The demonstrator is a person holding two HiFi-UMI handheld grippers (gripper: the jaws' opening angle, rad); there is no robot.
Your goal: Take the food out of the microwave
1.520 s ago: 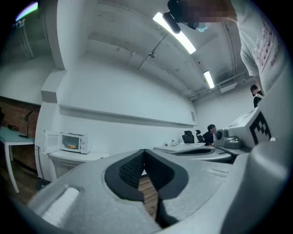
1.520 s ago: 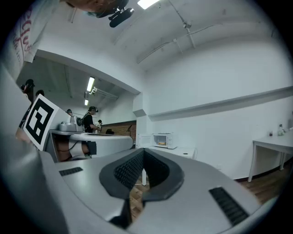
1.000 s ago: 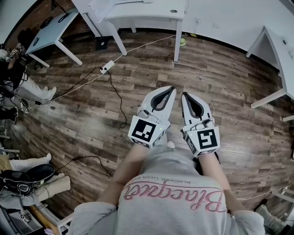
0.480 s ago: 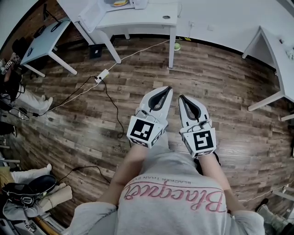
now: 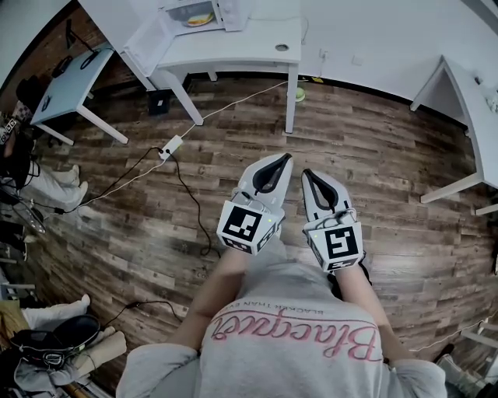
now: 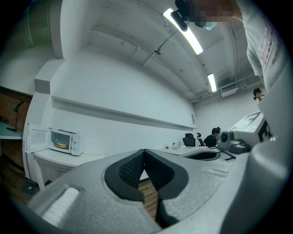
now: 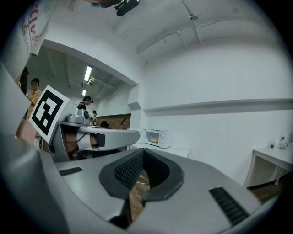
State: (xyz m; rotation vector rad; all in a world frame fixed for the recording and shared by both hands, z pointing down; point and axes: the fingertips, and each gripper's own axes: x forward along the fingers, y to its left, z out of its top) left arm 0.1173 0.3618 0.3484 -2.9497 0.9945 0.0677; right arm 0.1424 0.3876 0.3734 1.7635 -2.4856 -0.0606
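Status, head view: left gripper (image 5: 288, 157) and right gripper (image 5: 304, 172) side by side at frame centre, over wood floor (image 5: 373, 148), tips toward 12 o'clock. Left jaws fully closed, pads meeting tip to tip, nothing gripped. Right the same: pads together, empty. Marker cube at the rear of each, toward 6 o'clock, just ahead of grey shirt (image 5: 288, 342).

Microwave (image 5: 204, 13) at 11 o'clock from the grippers, well apart from both, on white table (image 5: 257, 39) at the top edge. Door (image 5: 145, 45) swung open toward 9 o'clock. Food (image 5: 200, 19) inside the cavity, yellowish, on a light plate; kind not readable. No contact with either gripper.

Left gripper view: microwave at 9 o'clock, door open to its left, food visible inside. Closed jaw tips at centre, bare floor showing through the gap below them. Right gripper view: microwave small, just past 12 o'clock above the closed tips; left gripper alongside at 9 o'clock.

Power strip (image 5: 170, 145) on the floor at 10 o'clock from the grippers, white cable running from it up toward the table. Small green item (image 5: 300, 93) on the floor by the table leg at 12 o'clock. Grey desk (image 5: 74, 78) at 10 o'clock, white desk (image 5: 471, 85) at 2 o'clock. Legs (image 5: 50, 175) of seated people along the 9 o'clock edge.
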